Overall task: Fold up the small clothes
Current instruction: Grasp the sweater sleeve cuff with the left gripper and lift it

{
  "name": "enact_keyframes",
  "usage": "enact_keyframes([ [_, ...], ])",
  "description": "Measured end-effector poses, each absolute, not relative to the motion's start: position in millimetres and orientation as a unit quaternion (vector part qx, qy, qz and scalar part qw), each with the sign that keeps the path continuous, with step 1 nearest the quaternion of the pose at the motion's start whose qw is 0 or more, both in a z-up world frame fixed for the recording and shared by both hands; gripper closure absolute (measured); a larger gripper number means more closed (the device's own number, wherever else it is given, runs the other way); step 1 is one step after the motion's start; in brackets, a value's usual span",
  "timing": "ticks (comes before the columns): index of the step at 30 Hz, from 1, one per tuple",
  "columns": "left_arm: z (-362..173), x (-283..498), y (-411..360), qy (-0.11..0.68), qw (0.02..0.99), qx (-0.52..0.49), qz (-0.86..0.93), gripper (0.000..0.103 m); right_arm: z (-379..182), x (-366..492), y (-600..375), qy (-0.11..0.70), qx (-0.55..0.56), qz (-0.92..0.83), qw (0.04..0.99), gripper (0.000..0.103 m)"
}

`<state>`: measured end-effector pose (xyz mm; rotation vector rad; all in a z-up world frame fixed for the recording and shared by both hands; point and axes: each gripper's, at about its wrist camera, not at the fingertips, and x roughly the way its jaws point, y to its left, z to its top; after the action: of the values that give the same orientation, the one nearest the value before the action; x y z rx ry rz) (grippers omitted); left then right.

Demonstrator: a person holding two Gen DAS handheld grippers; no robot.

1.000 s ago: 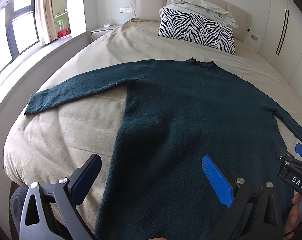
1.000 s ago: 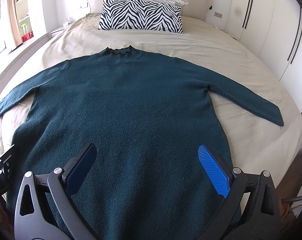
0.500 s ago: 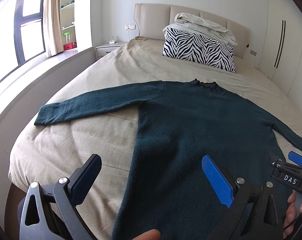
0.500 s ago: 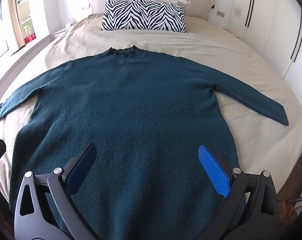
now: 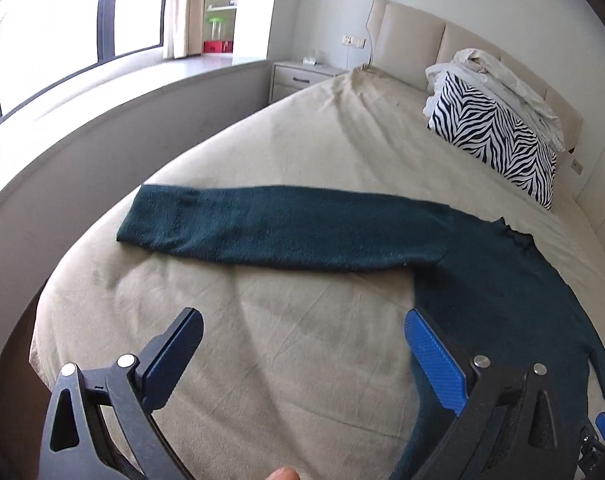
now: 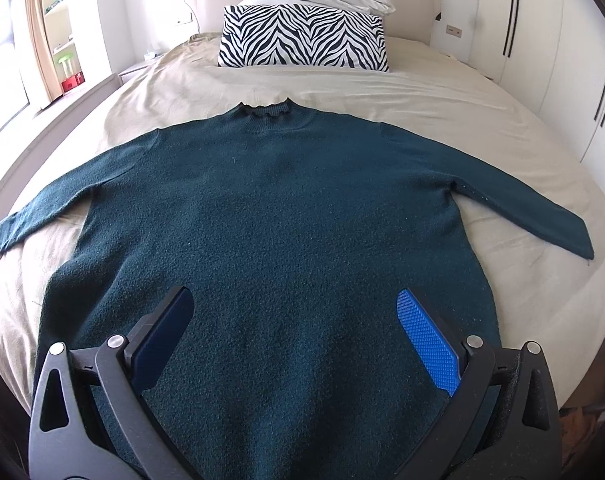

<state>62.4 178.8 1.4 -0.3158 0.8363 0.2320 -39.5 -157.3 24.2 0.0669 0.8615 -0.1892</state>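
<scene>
Your left hand-held gripper stands wide, nothing between its blue pads, hovering above the beige bedsheet. Just ahead of it lies the left sleeve of the dark teal sweater, stretched out flat across the sheet with its cuff pointing off to the gripper's left. The sweater's body runs down the gripper's right side, passing behind the right finger. Far ahead and to the right sits the zebra-print pillow with a crumpled pale duvet piled on top, against the padded headboard. A white nightstand stands beyond the far-left corner of the bed.

Your right hand-held gripper is also spread wide and holds nothing; it hangs over the lower middle of the sweater. From here the garment lies face-flat on the bed, collar straight ahead, one sleeve spread out to each side. The right sleeve ends near the bed's edge, ahead and to the gripper's right. The zebra-print pillow lies beyond the collar.
</scene>
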Motion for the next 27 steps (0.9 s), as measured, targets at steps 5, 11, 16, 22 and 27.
enact_keyframes([
  [5,-2,49,238,0.338,0.892,-0.262,0.145,0.002,16,-28,-148,0.428,0.018,-0.086,0.899,0.0],
  [11,-50,55,336,0.267,0.808,-0.503,0.149,0.004,8,-12,-139,0.438,0.016,-0.08,0.895,0.0],
  [16,-94,69,369,0.219,0.738,-0.62,0.153,0.006,-1,1,-123,0.447,0.001,-0.069,0.892,0.0],
  [22,-104,91,372,0.196,0.723,-0.643,0.161,0.007,-10,16,-116,0.457,0.005,-0.064,0.887,0.0],
  [27,-112,103,386,0.188,0.709,-0.658,0.167,0.04,-13,24,-113,0.46,0.002,-0.058,0.886,0.0],
])
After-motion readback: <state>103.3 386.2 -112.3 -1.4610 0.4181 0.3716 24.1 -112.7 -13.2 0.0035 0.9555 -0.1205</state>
